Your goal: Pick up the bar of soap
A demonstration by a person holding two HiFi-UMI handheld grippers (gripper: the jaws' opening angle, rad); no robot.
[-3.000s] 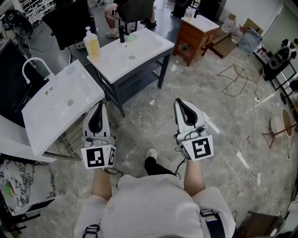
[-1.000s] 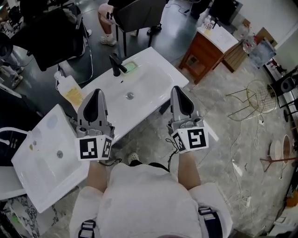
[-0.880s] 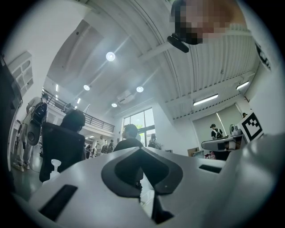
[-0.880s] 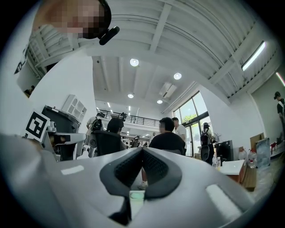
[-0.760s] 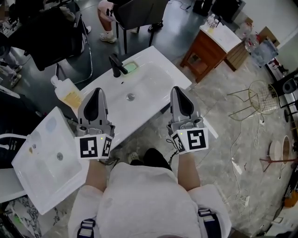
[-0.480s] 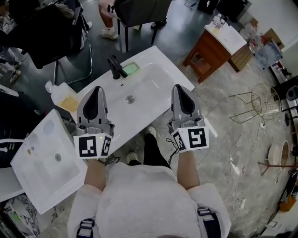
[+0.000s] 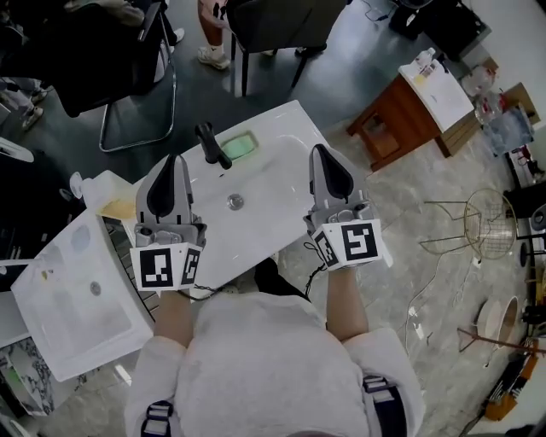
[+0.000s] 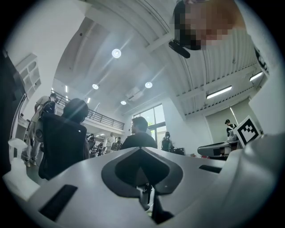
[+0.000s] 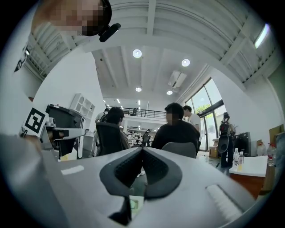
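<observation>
The pale green bar of soap [image 7: 239, 145] lies on the back rim of a white sink basin [image 7: 273, 183], just right of a black faucet [image 7: 212, 145]. My left gripper [image 7: 168, 160] hovers over the basin's left part, shut and holding nothing. Over the basin's right edge, my right gripper [image 7: 321, 152] is also shut and empty. Both point toward the far rim, short of the soap. In the left gripper view the left gripper [image 8: 141, 149] has its jaws meeting; in the right gripper view the right gripper [image 9: 142, 149] shows the same.
A second white basin [image 7: 60, 299] stands at the left, with a pump bottle [image 7: 107, 192] between the two. Beyond the sink are black chairs [image 7: 281, 26] and a seated person's legs [image 7: 213, 34]. A wooden cabinet [image 7: 401, 119], a wire basket [image 7: 486, 222] and floor cables lie to the right.
The view has closed in on the sink: it has slid from ahead of the grippers to beneath them. Both grippers stay shut and side by side.
</observation>
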